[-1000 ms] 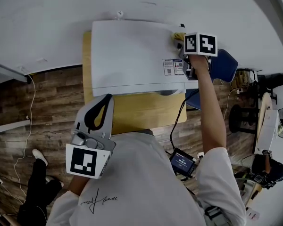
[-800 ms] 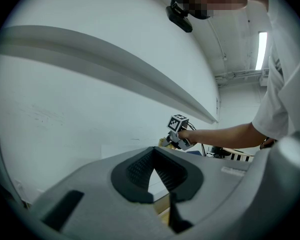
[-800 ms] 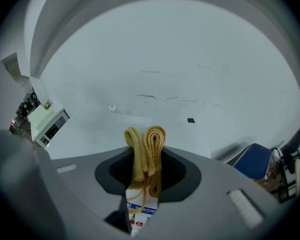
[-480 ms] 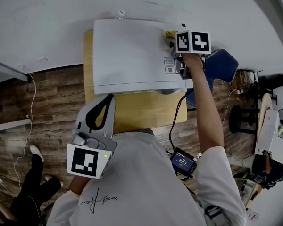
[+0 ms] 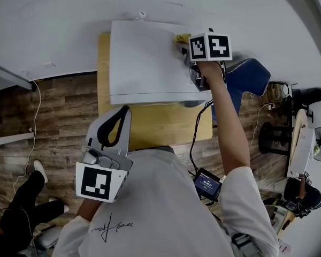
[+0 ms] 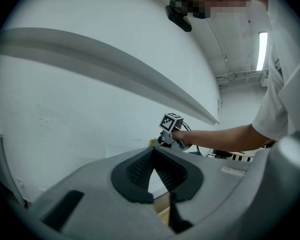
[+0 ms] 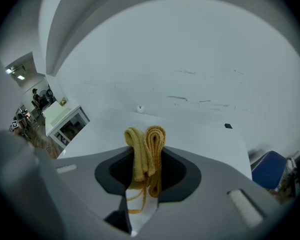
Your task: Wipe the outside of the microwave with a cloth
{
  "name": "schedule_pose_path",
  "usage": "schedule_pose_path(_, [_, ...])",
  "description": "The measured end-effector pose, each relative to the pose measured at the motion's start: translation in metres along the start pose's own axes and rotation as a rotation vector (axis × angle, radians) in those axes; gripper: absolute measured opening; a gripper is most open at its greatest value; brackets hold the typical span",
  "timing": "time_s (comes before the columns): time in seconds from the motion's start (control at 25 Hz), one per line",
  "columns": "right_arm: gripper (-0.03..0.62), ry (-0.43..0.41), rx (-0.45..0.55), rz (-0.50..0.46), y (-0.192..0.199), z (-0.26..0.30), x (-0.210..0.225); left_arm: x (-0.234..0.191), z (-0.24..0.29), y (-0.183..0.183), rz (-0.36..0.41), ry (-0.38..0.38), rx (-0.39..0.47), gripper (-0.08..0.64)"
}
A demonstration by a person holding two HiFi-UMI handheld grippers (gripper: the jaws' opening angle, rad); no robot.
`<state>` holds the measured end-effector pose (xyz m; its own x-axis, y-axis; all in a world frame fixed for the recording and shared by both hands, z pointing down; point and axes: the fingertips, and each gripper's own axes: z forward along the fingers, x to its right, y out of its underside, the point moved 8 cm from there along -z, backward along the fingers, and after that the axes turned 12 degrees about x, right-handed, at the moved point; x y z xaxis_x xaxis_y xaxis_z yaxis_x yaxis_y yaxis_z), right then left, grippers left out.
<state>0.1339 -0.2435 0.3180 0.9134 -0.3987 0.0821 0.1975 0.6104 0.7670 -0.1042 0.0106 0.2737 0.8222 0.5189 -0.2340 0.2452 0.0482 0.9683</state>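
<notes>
The white microwave (image 5: 147, 63) stands on a wooden table (image 5: 160, 128) against the wall. My right gripper (image 5: 188, 44) rests on its top near the back right corner, shut on a folded yellow cloth (image 5: 181, 37). In the right gripper view the cloth (image 7: 149, 143) is pinched upright in the right gripper (image 7: 146, 165), over the microwave's top (image 7: 205, 136). My left gripper (image 5: 121, 112) hangs back over the table's front edge, shut and empty. From the left gripper (image 6: 153, 154), the right one's marker cube (image 6: 171, 122) shows ahead.
A blue chair (image 5: 247, 75) stands right of the table. A black cable (image 5: 199, 130) runs down to a small device (image 5: 206, 184) on the wood floor. A person's legs (image 5: 21, 213) are at the lower left. A white cabinet (image 7: 65, 123) stands far left.
My right gripper has slid the cloth leftward across the microwave's top near the back edge. The left gripper has stayed still. The legs at the lower left have shifted.
</notes>
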Motion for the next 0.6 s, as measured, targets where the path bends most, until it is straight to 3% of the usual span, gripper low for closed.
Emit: schedule_pose_path(0.6, [0.115,-0.147,0.002,-0.051,-0.010,0.024,-0.076,-0.008,-0.013,-0.003,-0.002,-0.040,0.017,-0.006])
